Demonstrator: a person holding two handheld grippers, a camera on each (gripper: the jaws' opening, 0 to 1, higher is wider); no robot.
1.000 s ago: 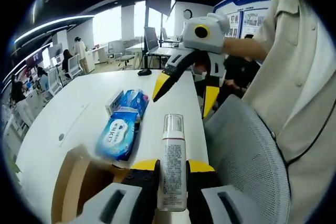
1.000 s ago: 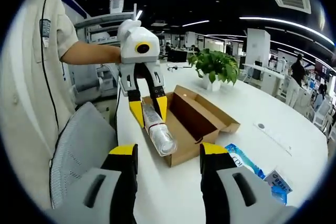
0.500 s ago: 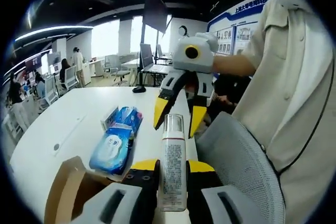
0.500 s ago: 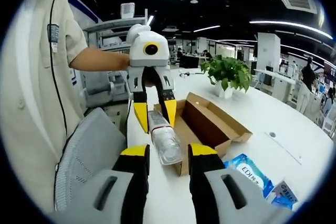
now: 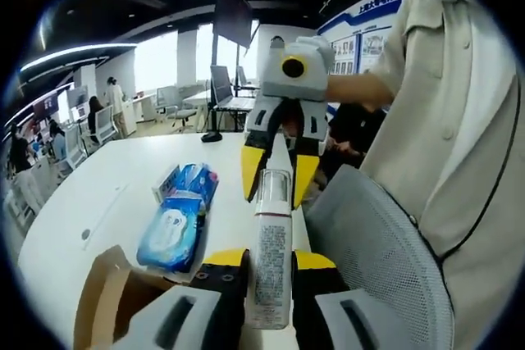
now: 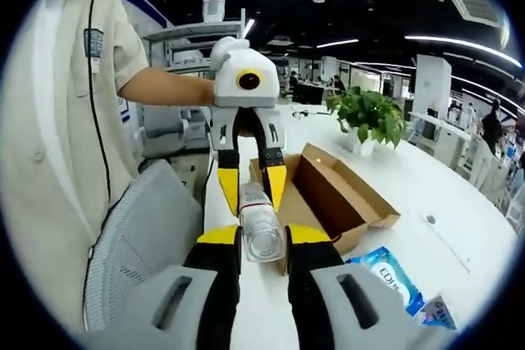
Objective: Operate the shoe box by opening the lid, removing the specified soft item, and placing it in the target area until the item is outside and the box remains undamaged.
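Note:
A white pump bottle (image 5: 271,231) with a clear cap is held in the air between both grippers. My left gripper (image 5: 269,264) is shut on its lower body. My right gripper (image 6: 263,241) has its yellow-tipped jaws pressed against the cap end of the bottle (image 6: 261,220). In the left gripper view the right gripper (image 5: 276,176) comes in from above and straddles the cap. In the right gripper view the left gripper (image 6: 251,184) grips the bottle from behind. The open cardboard shoe box (image 6: 349,202) lies on the white table (image 6: 426,186). One corner of the box (image 5: 97,305) sits at lower left in the left gripper view.
A blue wipes pack (image 5: 174,229) and a smaller packet (image 5: 172,179) lie on the table beside the box; the wipes pack (image 6: 385,272) lies near the box's end. A grey mesh chair (image 6: 143,243) stands at the table's edge, in front of the person. A potted plant (image 6: 369,116) sits behind the box.
My right gripper's jaws have come together from wide apart onto the bottle's cap end. The left gripper has kept its hold on the bottle, lifted slightly over the table's edge.

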